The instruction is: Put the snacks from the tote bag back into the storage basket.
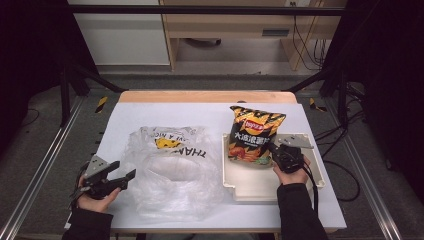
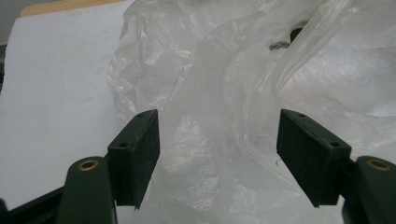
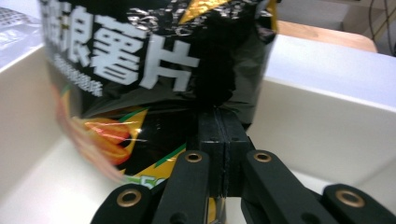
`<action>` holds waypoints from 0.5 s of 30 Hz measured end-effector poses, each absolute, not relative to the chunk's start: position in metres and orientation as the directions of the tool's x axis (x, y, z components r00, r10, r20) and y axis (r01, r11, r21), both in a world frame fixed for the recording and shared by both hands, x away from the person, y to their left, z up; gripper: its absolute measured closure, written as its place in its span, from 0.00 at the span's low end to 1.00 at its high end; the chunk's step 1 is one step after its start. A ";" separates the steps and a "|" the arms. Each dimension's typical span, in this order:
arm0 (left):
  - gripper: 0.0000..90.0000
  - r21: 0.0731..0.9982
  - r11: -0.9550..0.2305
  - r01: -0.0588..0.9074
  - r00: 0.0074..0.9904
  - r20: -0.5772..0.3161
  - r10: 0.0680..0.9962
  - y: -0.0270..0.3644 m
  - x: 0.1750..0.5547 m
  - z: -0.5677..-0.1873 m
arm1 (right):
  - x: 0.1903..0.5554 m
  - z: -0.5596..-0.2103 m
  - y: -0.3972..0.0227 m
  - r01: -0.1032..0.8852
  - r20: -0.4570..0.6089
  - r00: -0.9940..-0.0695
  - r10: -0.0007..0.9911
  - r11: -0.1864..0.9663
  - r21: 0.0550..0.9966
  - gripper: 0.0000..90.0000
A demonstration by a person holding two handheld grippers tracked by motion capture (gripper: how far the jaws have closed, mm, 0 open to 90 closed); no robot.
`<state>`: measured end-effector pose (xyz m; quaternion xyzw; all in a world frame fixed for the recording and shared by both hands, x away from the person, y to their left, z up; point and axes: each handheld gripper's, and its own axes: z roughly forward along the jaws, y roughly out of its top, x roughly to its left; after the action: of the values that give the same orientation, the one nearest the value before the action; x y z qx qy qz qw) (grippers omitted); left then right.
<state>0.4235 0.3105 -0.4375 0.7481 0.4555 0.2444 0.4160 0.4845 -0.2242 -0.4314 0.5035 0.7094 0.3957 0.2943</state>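
Observation:
A black and orange bag of chips (image 1: 252,135) stands tilted in a cream tray (image 1: 239,187) at the right of the white table. My right gripper (image 1: 275,148) is shut on the bag's lower right edge; in the right gripper view the closed jaws pinch the bag of chips (image 3: 154,65) with the tray wall (image 3: 322,126) behind. A crumpled clear plastic bag (image 1: 172,170) with yellow and black print lies at the table's middle left. My left gripper (image 1: 125,177) is open at its left edge. In the left gripper view the plastic bag (image 2: 224,116) lies between the spread pads (image 2: 140,154).
The white table top (image 1: 205,112) has bare room behind the bags and ends at a wooden back edge (image 1: 207,96). Black frame posts (image 1: 65,85) stand at both sides, with cables (image 1: 345,175) on the floor at the right.

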 end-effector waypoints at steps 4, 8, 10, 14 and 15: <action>0.33 0.847 -0.235 0.477 0.465 -0.017 0.885 0.310 0.423 -0.437 | 0.489 -0.431 -0.227 0.489 -0.016 -0.295 0.955 0.166 0.856 1.00; 0.33 0.846 -0.236 0.478 0.466 -0.016 0.884 0.310 0.423 -0.438 | 0.495 -0.434 -0.229 0.491 -0.014 -0.294 0.956 0.164 0.856 1.00; 0.33 0.847 -0.236 0.477 0.467 -0.017 0.884 0.310 0.424 -0.438 | 0.497 -0.435 -0.229 0.487 -0.009 -0.303 0.953 0.163 0.858 1.00; 0.33 0.846 -0.237 0.478 0.467 -0.016 0.884 0.310 0.423 -0.437 | 0.499 -0.435 -0.228 0.486 0.000 -0.310 0.951 0.159 0.859 0.99; 0.33 0.846 -0.237 0.478 0.467 -0.016 0.884 0.310 0.423 -0.437 | 0.499 -0.435 -0.228 0.486 0.000 -0.310 0.951 0.159 0.859 0.99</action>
<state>0.4234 0.3103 -0.4375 0.7477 0.4553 0.2434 0.4177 0.4991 -0.2280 -0.4353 0.5105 0.7035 0.4000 0.2906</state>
